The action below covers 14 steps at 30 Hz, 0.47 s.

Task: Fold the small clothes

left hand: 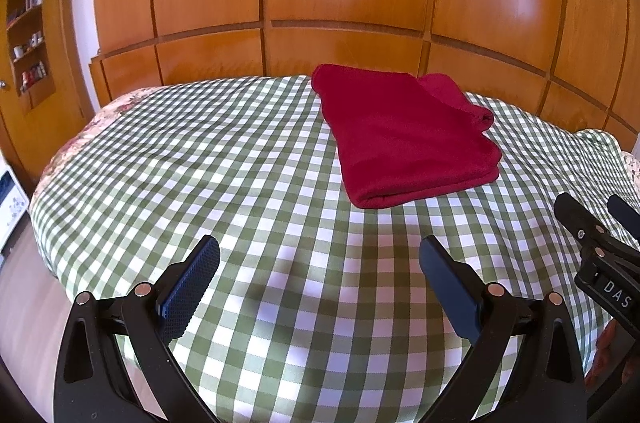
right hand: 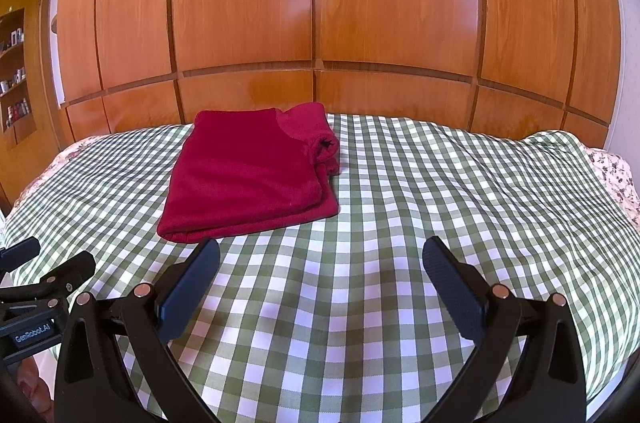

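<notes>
Folded red garment [left hand: 404, 135] on checked cloth [left hand: 240, 159] — left gripper [left hand: 320, 255], right gripper [right hand: 320, 259] wide apart, empty.

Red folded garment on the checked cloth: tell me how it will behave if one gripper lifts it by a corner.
The red garment looks like soft fleece, so it would probably sag and unfold from its stacked layers. It seems light for its bulk. Pushed, it would likely drag and wrinkle the loose checked cloth rather than slide.
</notes>
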Tool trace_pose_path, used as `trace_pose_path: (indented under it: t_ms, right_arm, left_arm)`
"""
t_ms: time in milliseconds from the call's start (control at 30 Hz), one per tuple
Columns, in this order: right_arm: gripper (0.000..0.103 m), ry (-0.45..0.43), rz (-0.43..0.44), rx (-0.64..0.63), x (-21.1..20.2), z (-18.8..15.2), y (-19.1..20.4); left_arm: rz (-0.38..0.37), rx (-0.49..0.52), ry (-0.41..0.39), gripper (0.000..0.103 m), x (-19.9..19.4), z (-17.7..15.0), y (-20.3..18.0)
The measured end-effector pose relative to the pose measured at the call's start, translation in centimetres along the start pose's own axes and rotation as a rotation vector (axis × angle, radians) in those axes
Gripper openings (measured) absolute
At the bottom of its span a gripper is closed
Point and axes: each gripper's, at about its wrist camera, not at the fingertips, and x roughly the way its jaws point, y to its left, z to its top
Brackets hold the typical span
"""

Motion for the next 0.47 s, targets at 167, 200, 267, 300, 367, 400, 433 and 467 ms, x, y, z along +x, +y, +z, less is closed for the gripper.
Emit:
trace_pose_path:
  t_ms: [167,200,267,300,367,400,433,467]
  right_arm:
    - [0.101,0.004,-0.001,0.002,0.11,-0.08,0.04]
    - [0.101,0.002,0.001,0.005,0.12,-0.10,0.03]
    - [0.101,0.004,0.000,0.005,0.16,-0.10,0.03]
    - [0.101,0.004,0.001,0.007,0.17,-0.13,0.05]
    - [0.101,0.006,0.001,0.006,0.23,-0.14,0.06]
    - [0.101,0.007,0.000,0.006,0.25,-0.16,0.07]
    - [0.101,0.007,0.000,0.007,0.24,-0.17,0.08]
    - [0.101,0.008,0.002,0.007,0.26,-0.17,0.06]
  left_arm:
    - [0.005,-0.003,0.013,0.099,0.25,-0.10,0.00]
    - [0.006,-0.004,0.016,0.099,0.30,-0.10,0.01]
    - [0.006,-0.006,0.026,0.099,0.47,-0.11,0.05]
    - [0.007,-0.009,0.033,0.099,0.59,-0.12,0.09]
    - [0.010,-0.014,0.041,0.099,0.74,-0.17,0.12]
    - [0.010,-0.017,0.046,0.099,0.78,-0.20,0.13]
    - [0.010,-0.020,0.054,0.099,0.90,-0.21,0.18]
    - [0.011,-0.023,0.059,0.099,0.93,-0.28,0.16]
